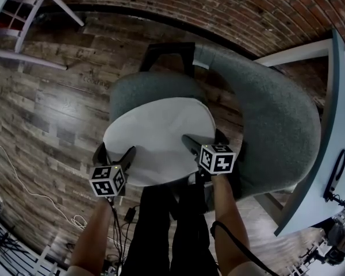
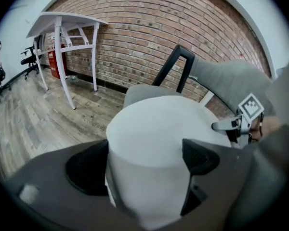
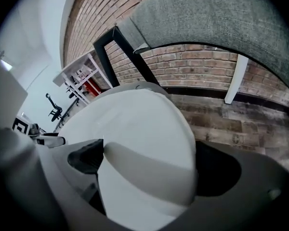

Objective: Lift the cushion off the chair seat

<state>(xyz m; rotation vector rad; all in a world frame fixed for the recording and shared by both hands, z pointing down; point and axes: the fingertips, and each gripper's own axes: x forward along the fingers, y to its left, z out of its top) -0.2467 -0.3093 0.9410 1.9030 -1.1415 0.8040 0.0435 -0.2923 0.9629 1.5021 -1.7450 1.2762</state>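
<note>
A white round cushion [image 1: 158, 134] lies on the seat [image 1: 144, 85] of a grey chair with a tall curved back [image 1: 276, 125]. My left gripper [image 1: 114, 152] stands at the cushion's near left edge, and my right gripper [image 1: 204, 138] at its near right edge. In the left gripper view the cushion [image 2: 159, 138] fills the gap of the left gripper [image 2: 144, 153], whose jaws stand wide on either side of the rim. In the right gripper view the cushion [image 3: 135, 129] bulges between the wide jaws of the right gripper [image 3: 149, 160]. Both grippers are open around the rim.
A brick wall [image 1: 178, 4] runs behind the chair. A white table frame [image 1: 23, 33] stands at the back left, and a white desk edge [image 1: 333, 125] at the right. Cables [image 1: 23, 183] lie on the wood floor at the left. The person's legs [image 1: 172, 229] are right in front of the seat.
</note>
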